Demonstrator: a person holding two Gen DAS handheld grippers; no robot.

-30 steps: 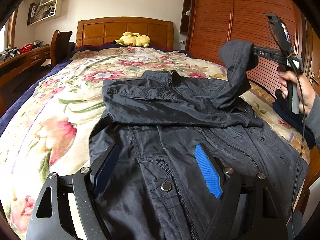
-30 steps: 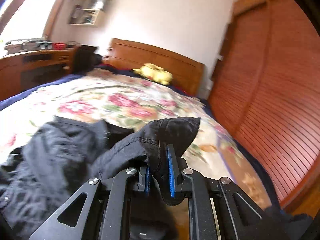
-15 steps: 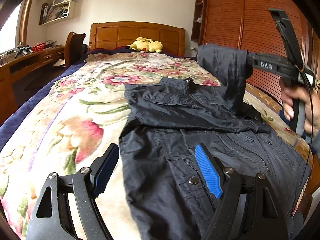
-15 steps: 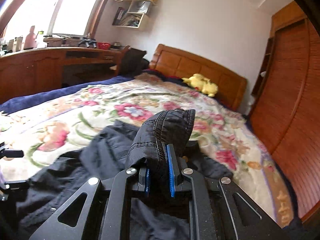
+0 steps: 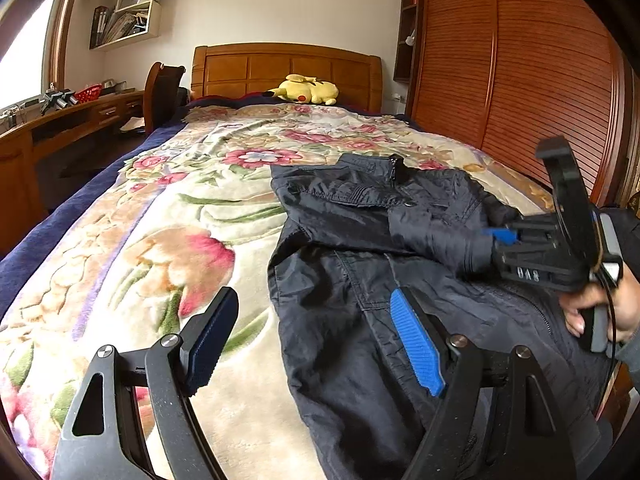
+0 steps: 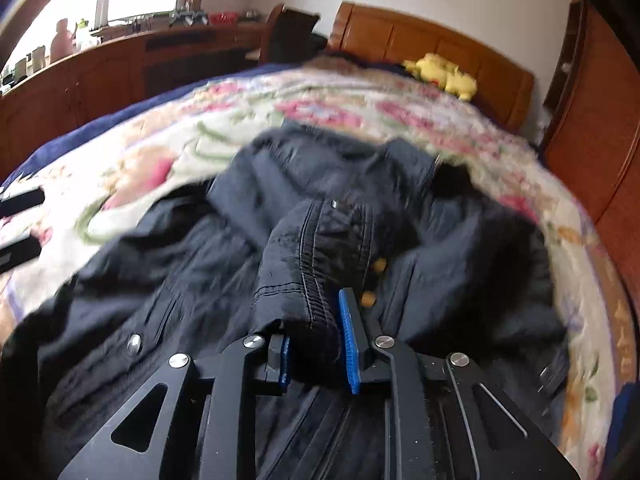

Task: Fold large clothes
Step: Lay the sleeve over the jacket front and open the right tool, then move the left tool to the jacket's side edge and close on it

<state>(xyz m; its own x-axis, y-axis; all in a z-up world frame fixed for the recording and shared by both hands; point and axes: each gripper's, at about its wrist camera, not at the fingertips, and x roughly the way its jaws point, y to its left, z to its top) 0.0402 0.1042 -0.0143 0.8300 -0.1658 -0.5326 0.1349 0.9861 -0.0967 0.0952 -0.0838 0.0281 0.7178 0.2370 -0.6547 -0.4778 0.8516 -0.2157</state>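
A dark navy nylon jacket (image 5: 400, 280) is laid across the right half of the flowered bed cover (image 5: 168, 216). Its sleeve cuff (image 6: 308, 280) is seen between the jaws of the right gripper (image 6: 316, 352), which have just been opening. The left gripper (image 5: 316, 344) is held wide open and empty above the jacket's left edge.

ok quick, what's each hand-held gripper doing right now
Left hand-held gripper: open, holding nothing, over the jacket's edge.
Right hand-held gripper: jaws just opening, sleeve cuff between the pads, apparently loosening.
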